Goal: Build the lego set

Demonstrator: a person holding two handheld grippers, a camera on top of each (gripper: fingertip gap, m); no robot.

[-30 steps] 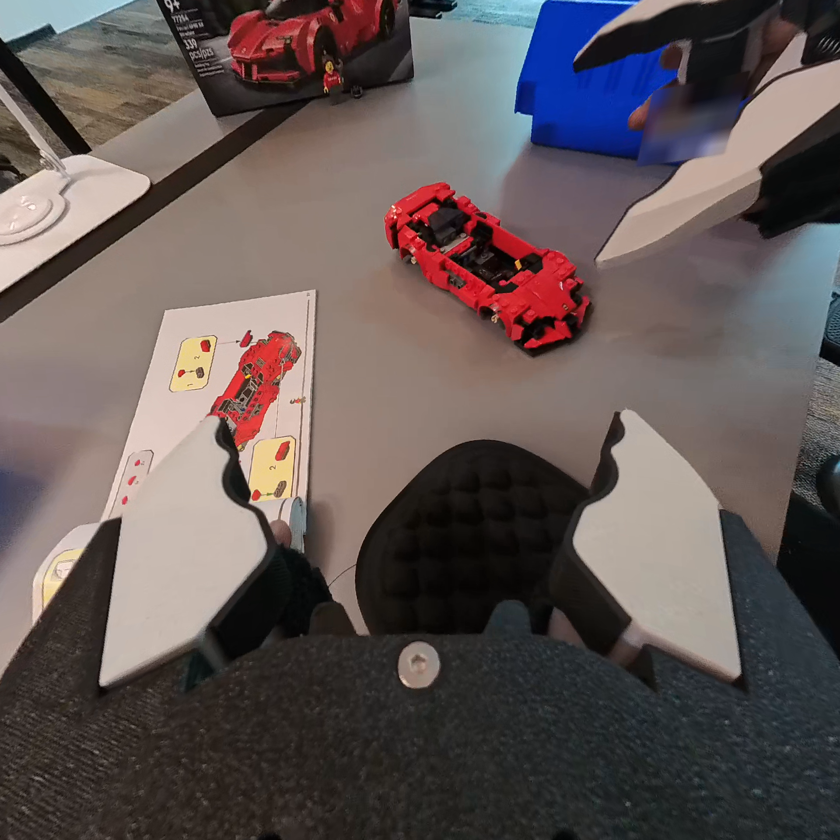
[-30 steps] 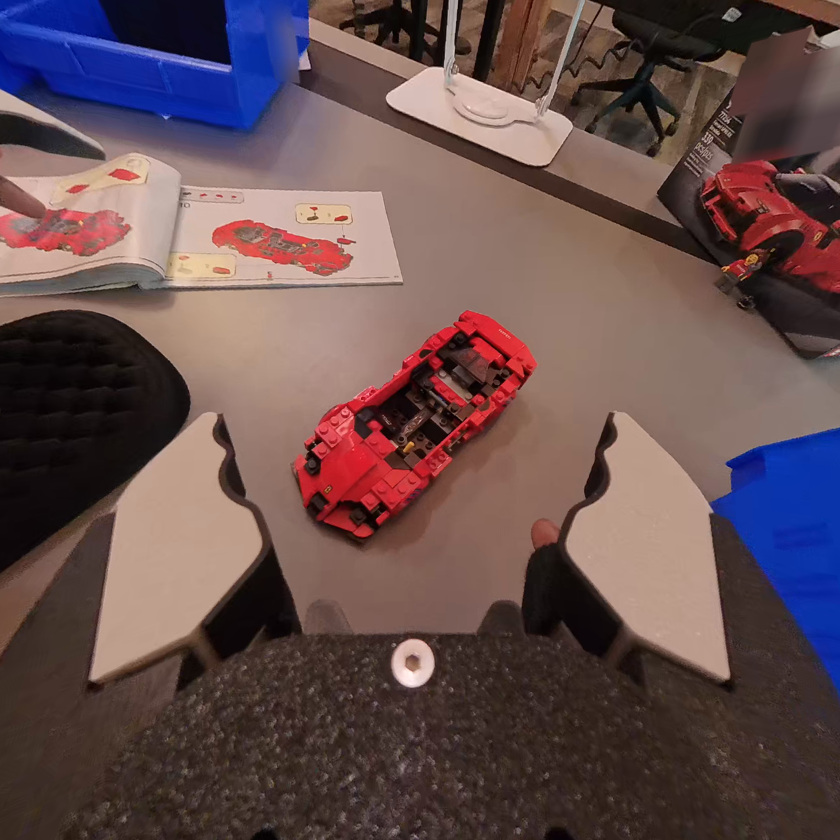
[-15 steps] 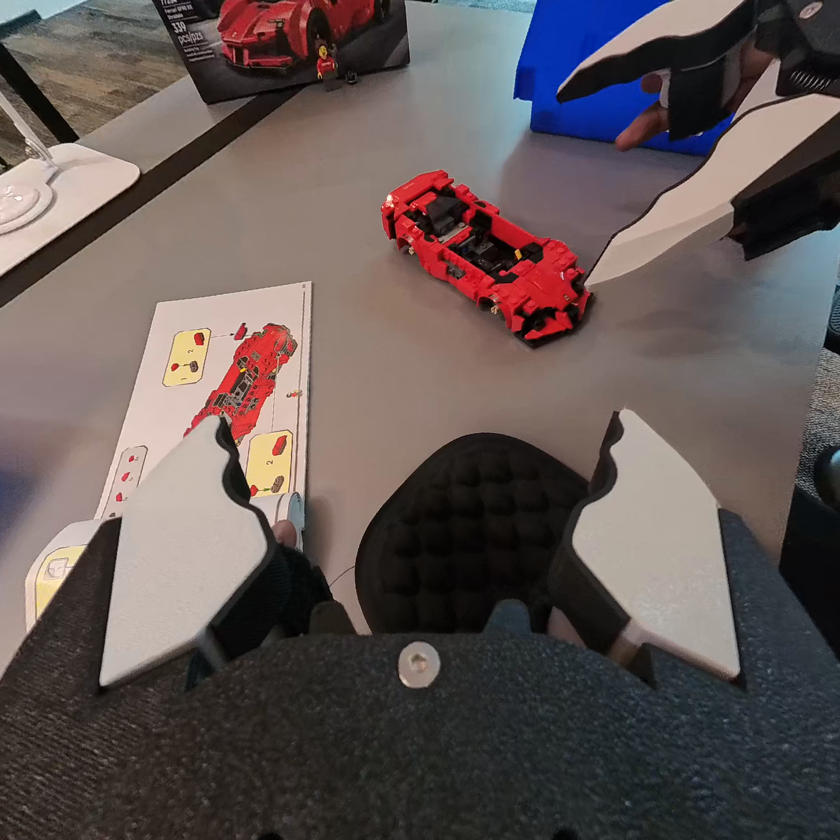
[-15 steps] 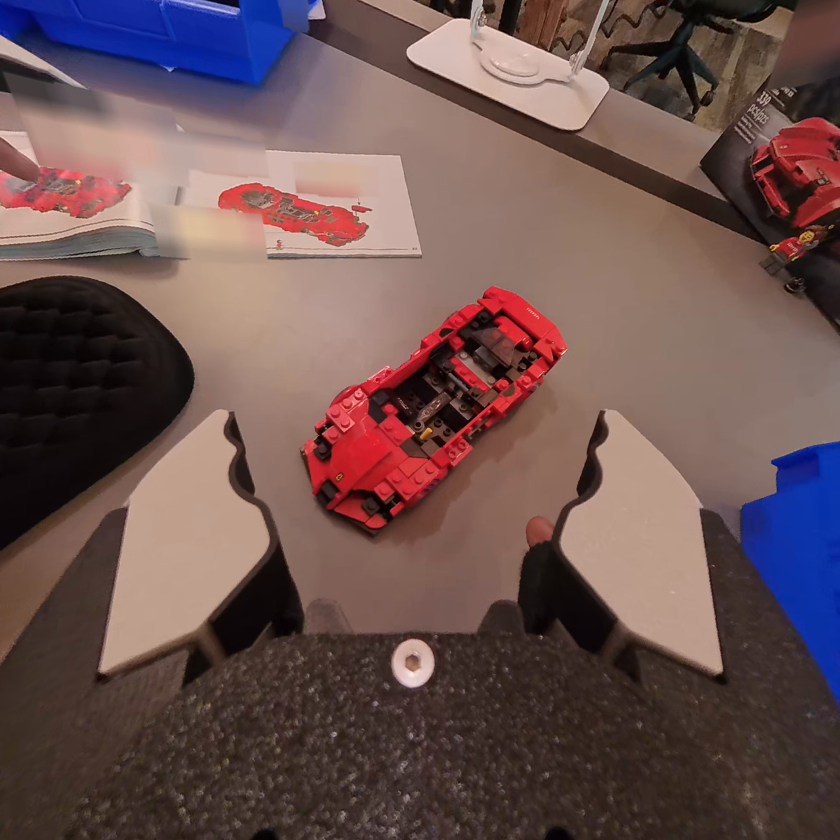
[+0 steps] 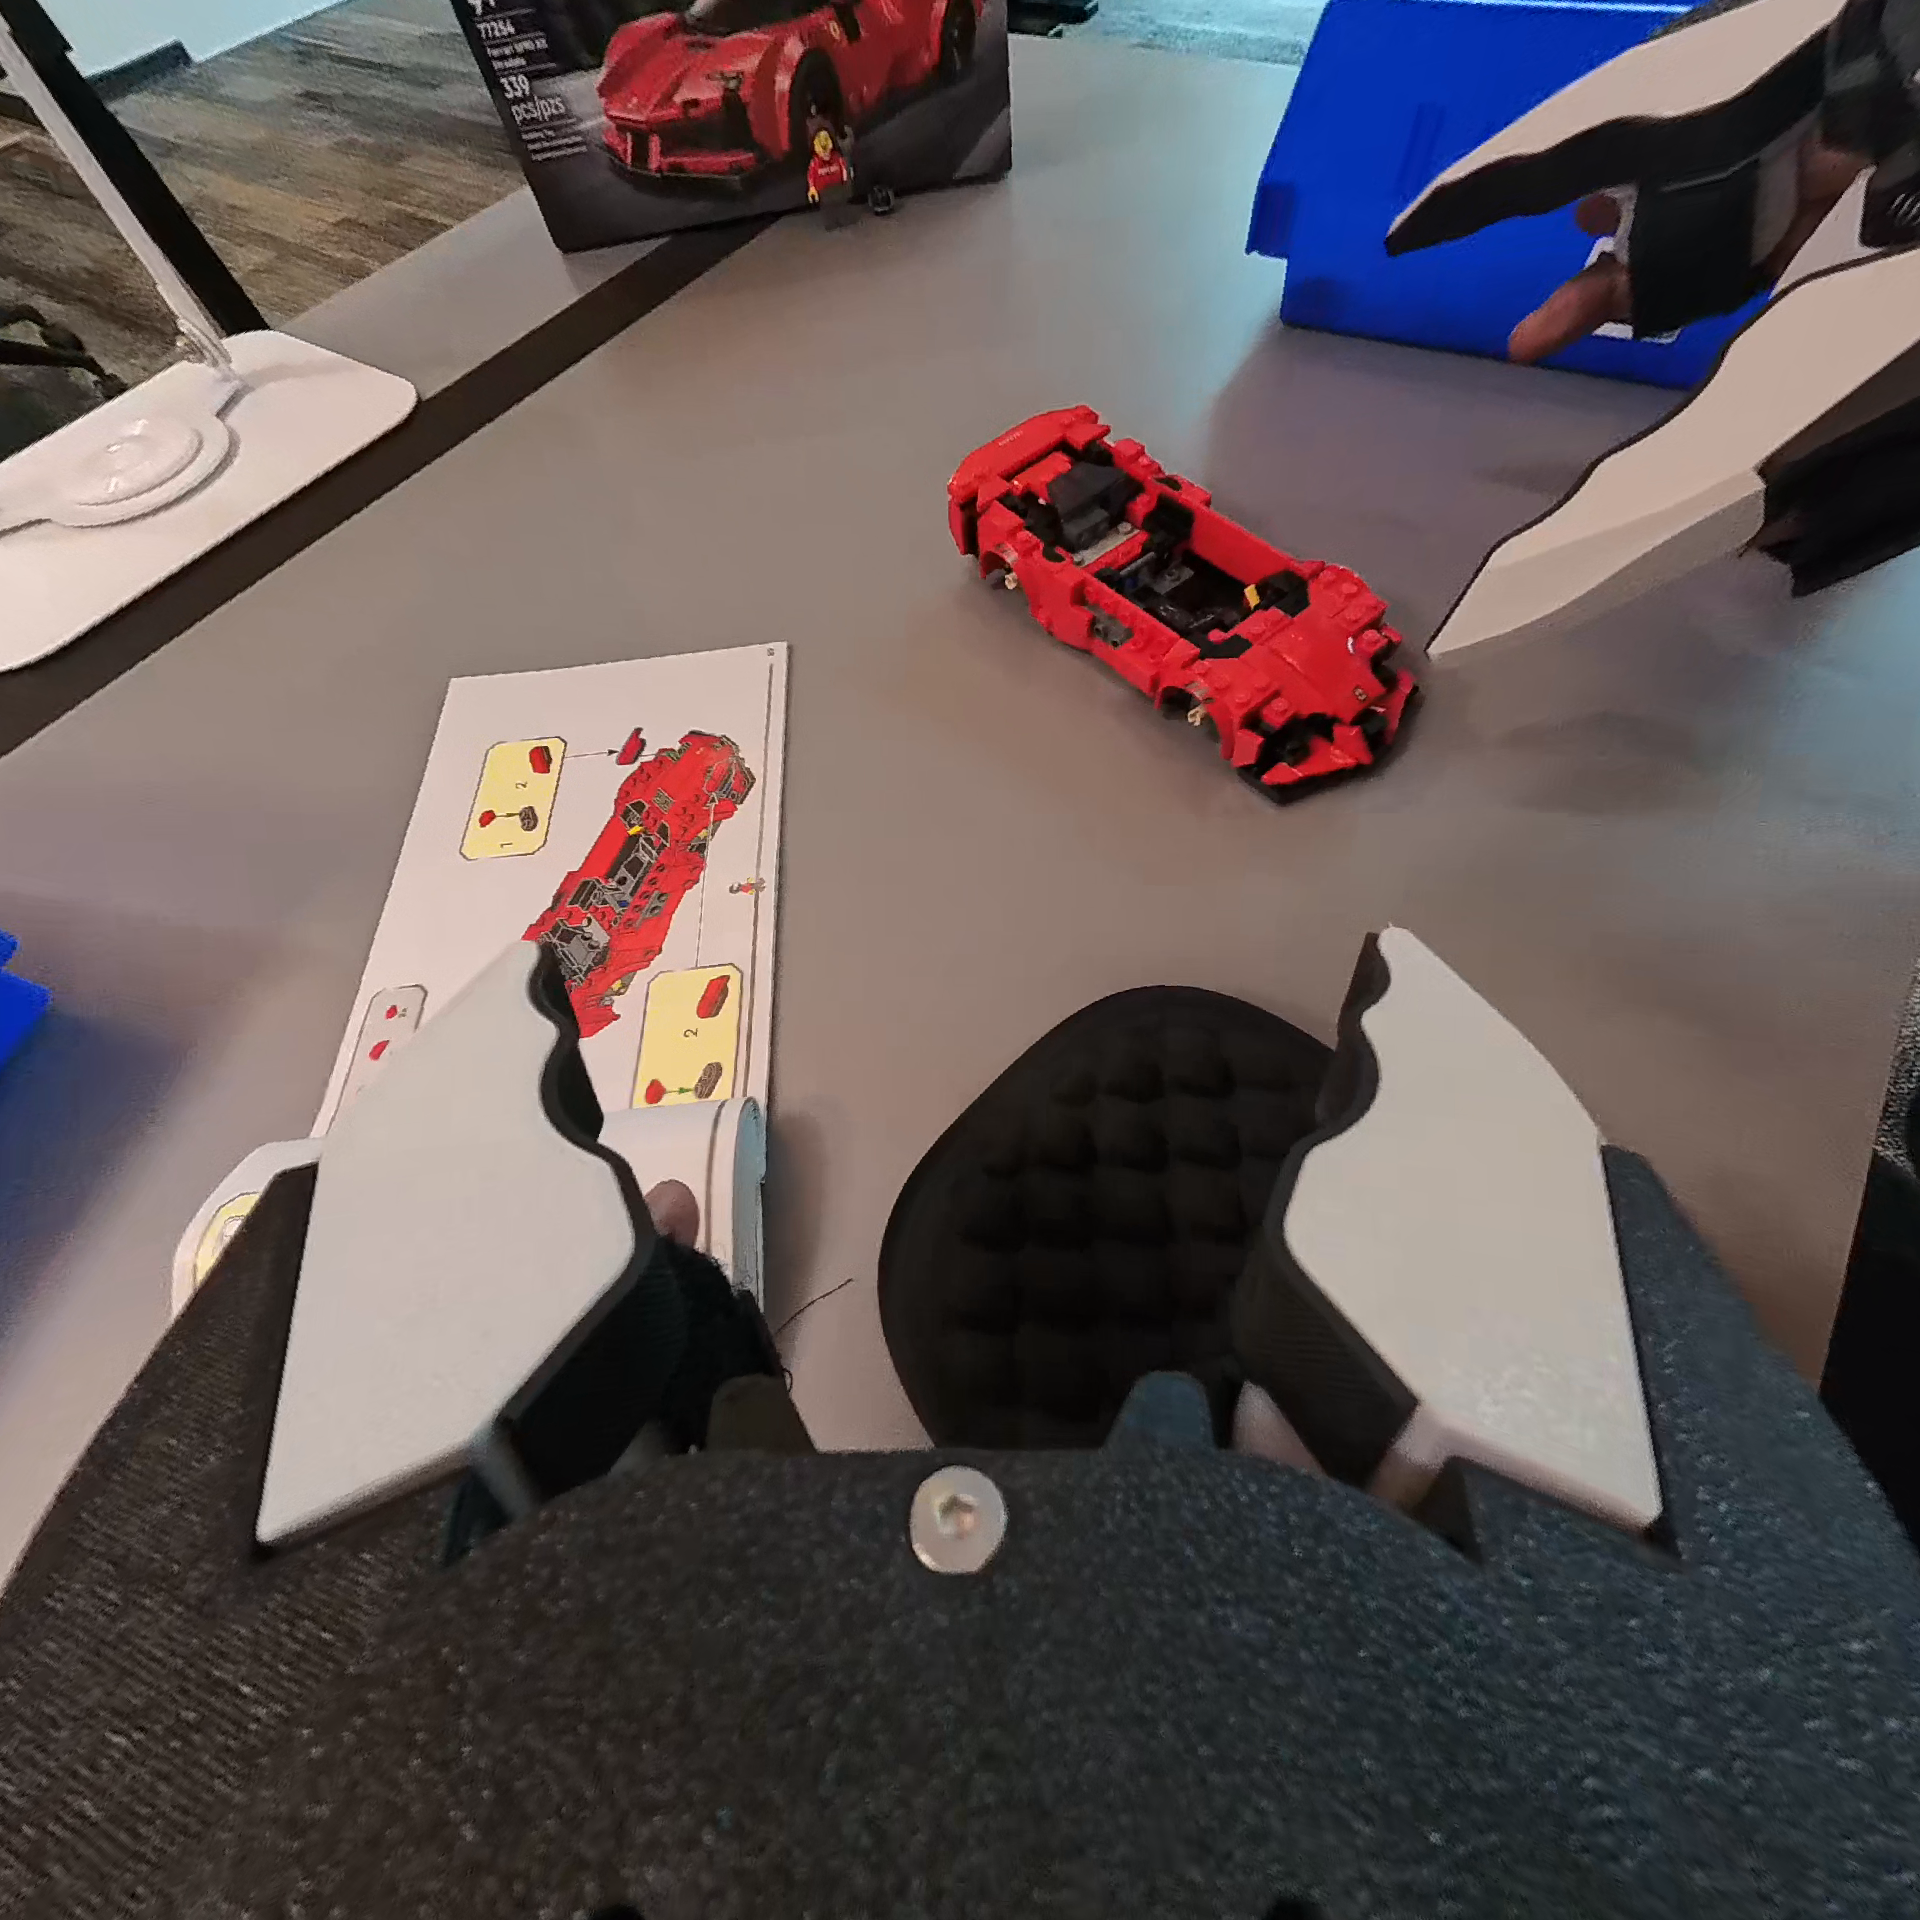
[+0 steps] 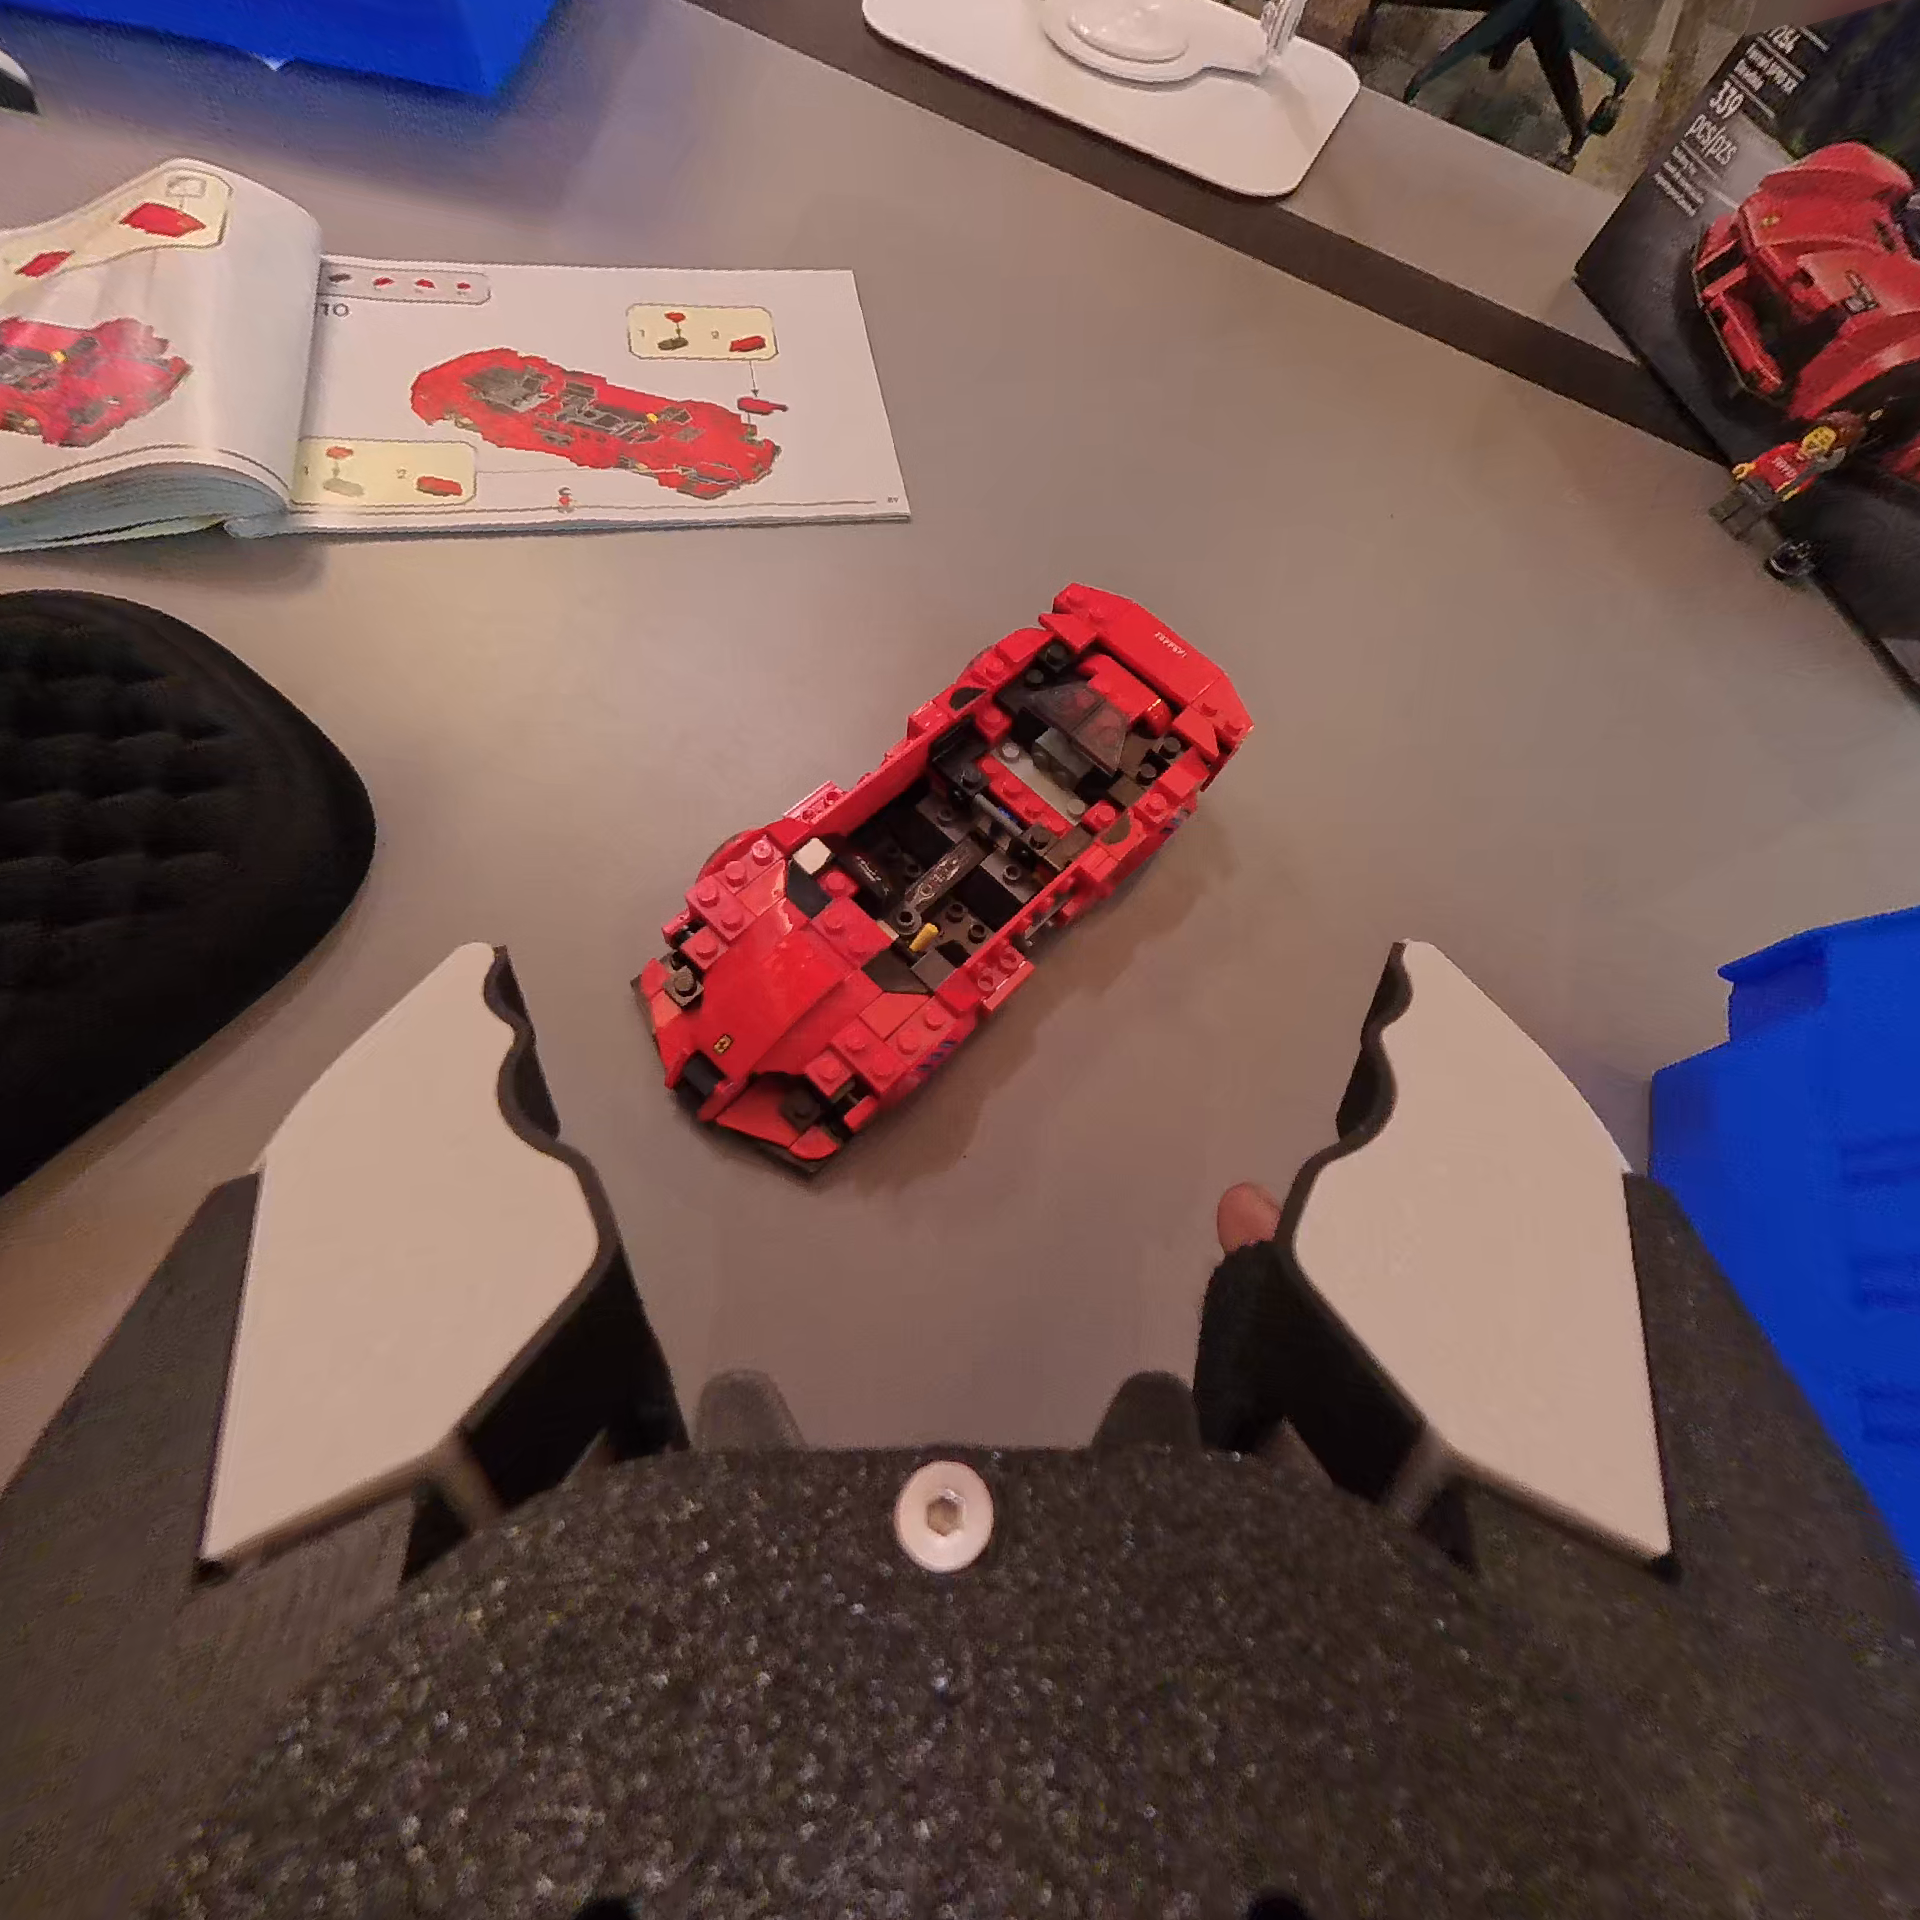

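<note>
A partly built red lego car (image 5: 1179, 592) with an open black interior sits on the grey table (image 5: 935, 883); it also shows in the right wrist view (image 6: 940, 883). My right gripper (image 6: 951, 961) is open and empty, hovering just short of the car's nose. It shows in the left wrist view as the far gripper (image 5: 1455, 436), its lower fingertip close beside the car's nose. My left gripper (image 5: 956, 956) is open and empty, over the open instruction booklet (image 5: 623, 852) and a black padded cushion (image 5: 1101, 1216). The booklet also shows in the right wrist view (image 6: 582, 395).
The lego box (image 5: 748, 104) with a small minifigure (image 5: 828, 177) in front stands at the back. A blue bin (image 5: 1455, 187) is beside the right gripper and shows in the right wrist view (image 6: 1808, 1195). A white stand base (image 5: 156, 478) lies at the far left.
My right gripper has moved closer to the car, which now looms larger between its fingers. My left gripper has shifted slightly; both stay open.
</note>
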